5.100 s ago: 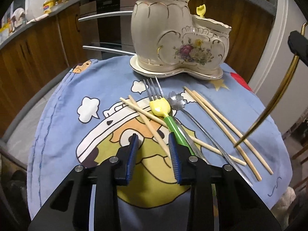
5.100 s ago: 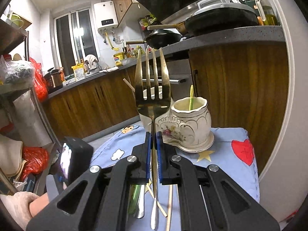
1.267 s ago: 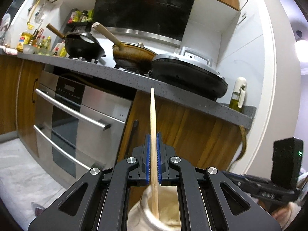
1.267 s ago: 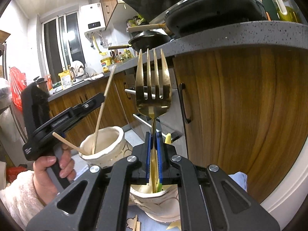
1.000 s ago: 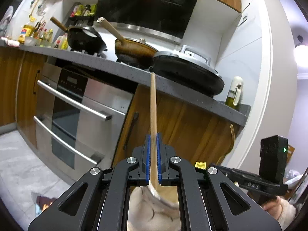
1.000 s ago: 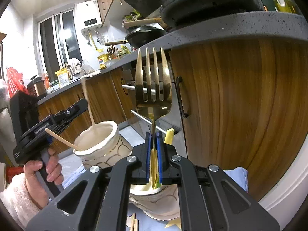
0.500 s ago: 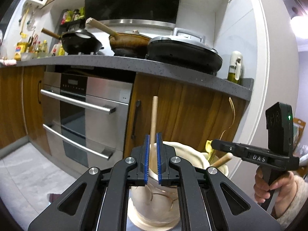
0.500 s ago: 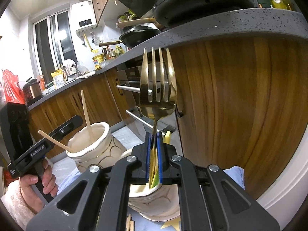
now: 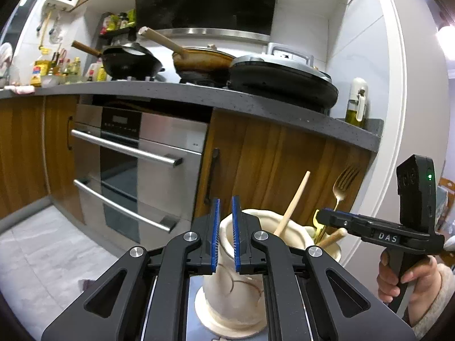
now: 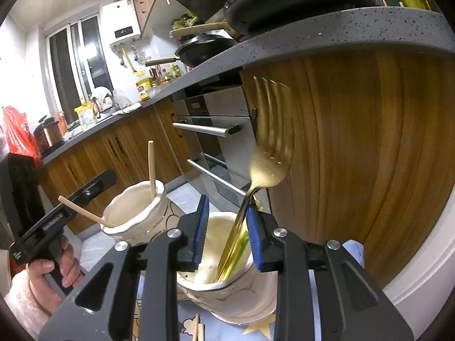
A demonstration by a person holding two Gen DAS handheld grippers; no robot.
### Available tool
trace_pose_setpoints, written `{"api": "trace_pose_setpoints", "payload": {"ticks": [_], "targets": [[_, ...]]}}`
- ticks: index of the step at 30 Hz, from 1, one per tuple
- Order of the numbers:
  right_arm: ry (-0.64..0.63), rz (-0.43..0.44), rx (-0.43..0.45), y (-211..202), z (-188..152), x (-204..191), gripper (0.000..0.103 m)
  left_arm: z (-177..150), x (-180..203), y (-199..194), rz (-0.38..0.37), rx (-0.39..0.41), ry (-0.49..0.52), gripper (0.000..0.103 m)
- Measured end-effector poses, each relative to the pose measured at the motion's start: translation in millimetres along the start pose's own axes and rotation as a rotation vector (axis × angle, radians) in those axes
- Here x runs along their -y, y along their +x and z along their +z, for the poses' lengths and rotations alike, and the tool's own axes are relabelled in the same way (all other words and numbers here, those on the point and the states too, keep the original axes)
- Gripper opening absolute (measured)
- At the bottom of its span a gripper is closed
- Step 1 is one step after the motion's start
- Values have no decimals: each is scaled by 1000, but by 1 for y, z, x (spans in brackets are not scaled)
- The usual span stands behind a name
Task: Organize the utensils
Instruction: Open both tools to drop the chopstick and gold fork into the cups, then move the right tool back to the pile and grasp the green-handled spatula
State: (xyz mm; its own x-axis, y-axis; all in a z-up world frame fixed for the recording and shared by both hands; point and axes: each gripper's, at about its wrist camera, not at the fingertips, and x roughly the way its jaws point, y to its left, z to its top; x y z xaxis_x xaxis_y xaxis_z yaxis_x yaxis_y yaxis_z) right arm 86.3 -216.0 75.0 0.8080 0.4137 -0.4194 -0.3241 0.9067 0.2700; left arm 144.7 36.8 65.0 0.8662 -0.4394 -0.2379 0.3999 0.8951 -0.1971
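A cream ceramic holder (image 9: 241, 284) with two cups stands on the blue cloth. Its taller cup (image 10: 133, 213) holds two wooden chopsticks (image 10: 151, 167), one leaning out to the left. My left gripper (image 9: 224, 227) is open and empty just above that cup; a chopstick (image 9: 293, 204) leans to the right of it. My right gripper (image 10: 226, 227) is open over the lower cup (image 10: 227, 284). The gold fork (image 10: 270, 142) stands in that cup, tines up, leaning against my right finger beside a green-handled utensil. The fork also shows in the left wrist view (image 9: 342, 187).
Wooden cabinets (image 9: 284, 170) and a steel oven (image 9: 142, 164) stand close behind the holder. A grey counter (image 9: 227, 96) with pans runs above. Chopstick ends (image 10: 197, 329) lie on the blue cloth (image 10: 352, 250) below my right gripper.
Both grippers have opened. The left one let go of the chopstick, which now leans in the tall cup. The right one let go of the fork, which tilted right in the lower cup.
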Motion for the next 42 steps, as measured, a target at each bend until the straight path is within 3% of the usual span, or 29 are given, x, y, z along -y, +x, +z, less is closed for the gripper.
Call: {"api": "trace_pose_setpoints", "payload": {"ticks": [4,5,6,8,16,21,26,30,33,42], "targets": [[13,2,-1,-9,1,-1,36,2,3,-20,21,4,-11,16],[11,3,-1,-11,0,-1,44,2,4,-26,27,4,-11,16],[9,-4,0,-14,-1,-2,59,2,6,-30,35,4,-12,17],[15,-24,8,-20,-2,-4,70,0,10,-43,50,7,-17,24],[63,-71,11,-35,-12,0,73,-18,30,-77,85,-12,-40,29],[131,-70,-16,-48,-32,6,78,-36,45,-91,143,-31,-45,43],[170,-73,-61,-63,-66,6,87,-54,63,-95,180,-67,-27,72],[170,-75,-74,-78,-88,6,93,-60,76,-103,223,-68,1,81],[132,-102,-34,-93,-95,1,98,-63,82,-109,272,-53,3,92],[-73,-314,140,-116,-112,-15,98,-83,80,-106,391,-61,-36,98]]}}
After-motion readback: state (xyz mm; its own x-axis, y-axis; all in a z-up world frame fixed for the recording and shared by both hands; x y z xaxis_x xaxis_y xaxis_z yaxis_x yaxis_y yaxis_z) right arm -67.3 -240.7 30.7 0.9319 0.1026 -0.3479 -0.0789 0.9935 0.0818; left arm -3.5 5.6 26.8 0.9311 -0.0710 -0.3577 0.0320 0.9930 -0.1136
